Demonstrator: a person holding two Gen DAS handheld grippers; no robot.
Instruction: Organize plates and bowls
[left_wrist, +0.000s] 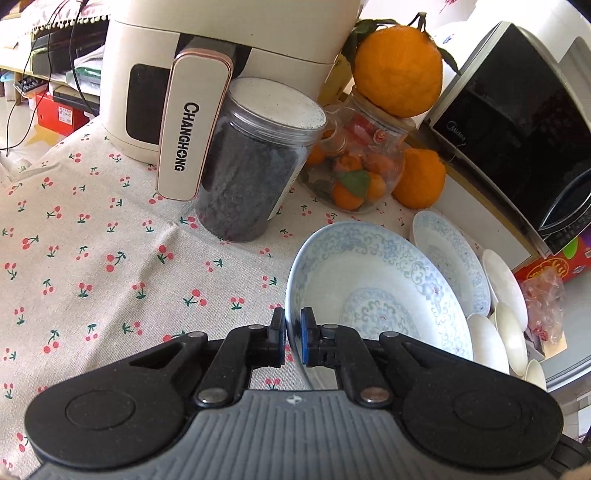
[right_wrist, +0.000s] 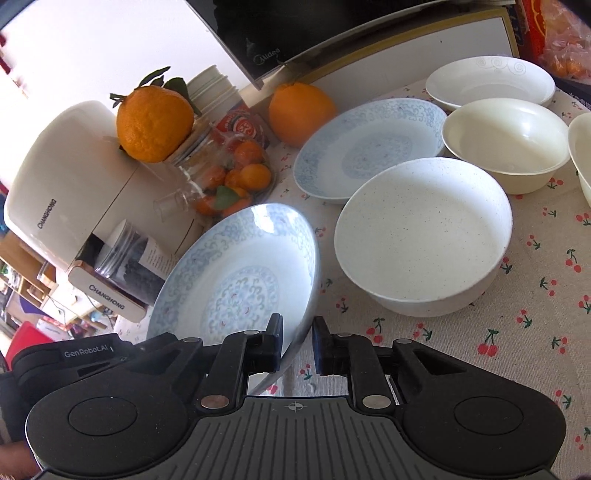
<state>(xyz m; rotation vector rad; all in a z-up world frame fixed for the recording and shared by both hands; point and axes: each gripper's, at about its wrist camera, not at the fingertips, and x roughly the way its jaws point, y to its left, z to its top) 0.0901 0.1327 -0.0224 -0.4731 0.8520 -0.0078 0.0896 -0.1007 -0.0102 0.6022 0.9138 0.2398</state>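
My left gripper (left_wrist: 293, 332) is shut on the rim of a blue-patterned plate (left_wrist: 376, 291) and holds it tilted above the cherry-print cloth. The same plate (right_wrist: 236, 280) shows in the right wrist view, with my right gripper (right_wrist: 297, 343) around its rim, fingers (right_wrist: 275, 332) slightly apart, not pressing it. A second blue-patterned plate (right_wrist: 369, 147) lies on the table behind. A speckled white bowl (right_wrist: 424, 236), a cream bowl (right_wrist: 506, 144) and a white bowl (right_wrist: 489, 83) stand to the right. These appear edge-on in the left wrist view (left_wrist: 506, 291).
A white Changhong appliance (left_wrist: 192, 92), a dark-filled jar (left_wrist: 255, 162) and a glass jar of small oranges (left_wrist: 354, 173) with a large orange (left_wrist: 399, 74) on top stand at the back. A microwave (left_wrist: 517, 122) is at the right. Another cream bowl (right_wrist: 581, 155) is at the right edge.
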